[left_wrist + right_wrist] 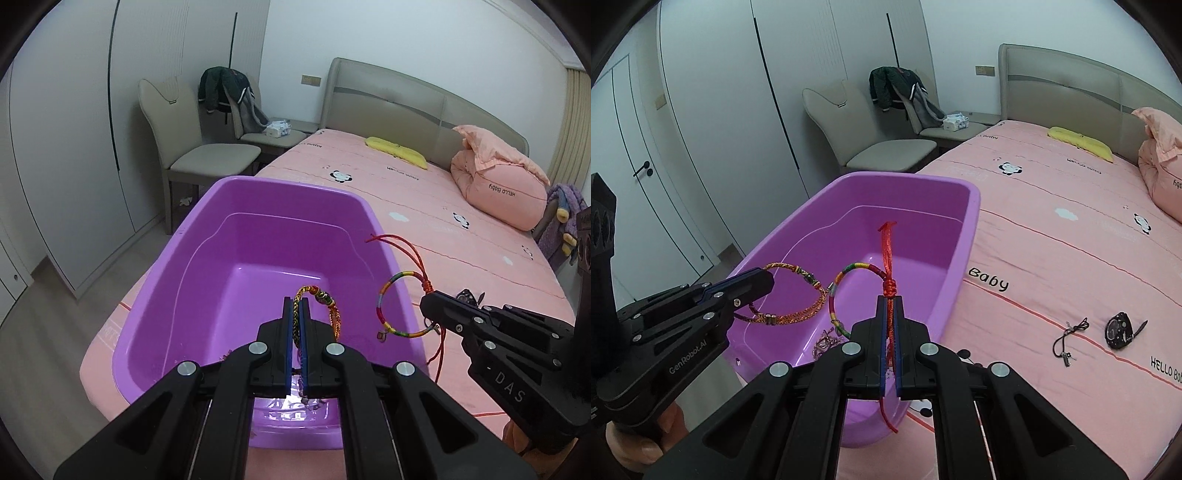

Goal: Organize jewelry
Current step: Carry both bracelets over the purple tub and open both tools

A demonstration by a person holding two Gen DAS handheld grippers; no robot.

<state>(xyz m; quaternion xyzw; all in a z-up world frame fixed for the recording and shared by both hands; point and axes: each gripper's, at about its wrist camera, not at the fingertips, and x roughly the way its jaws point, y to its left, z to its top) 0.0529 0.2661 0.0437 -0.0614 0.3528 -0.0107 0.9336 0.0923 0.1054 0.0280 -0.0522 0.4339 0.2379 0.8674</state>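
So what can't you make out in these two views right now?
- Tub contents: in the right wrist view something silvery lies in the tub, half hidden by the right gripper; too small to identify.
- Gold bracelet's lower end: in the left wrist view, hidden between the left gripper's pads.
- Black cord and watch on the bed: details too small.

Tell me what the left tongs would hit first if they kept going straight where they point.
Probably the inside floor of the purple tub. The left tongs, shut on the gold braided bracelet, aim down into it with nothing between, though depth is hard to judge.
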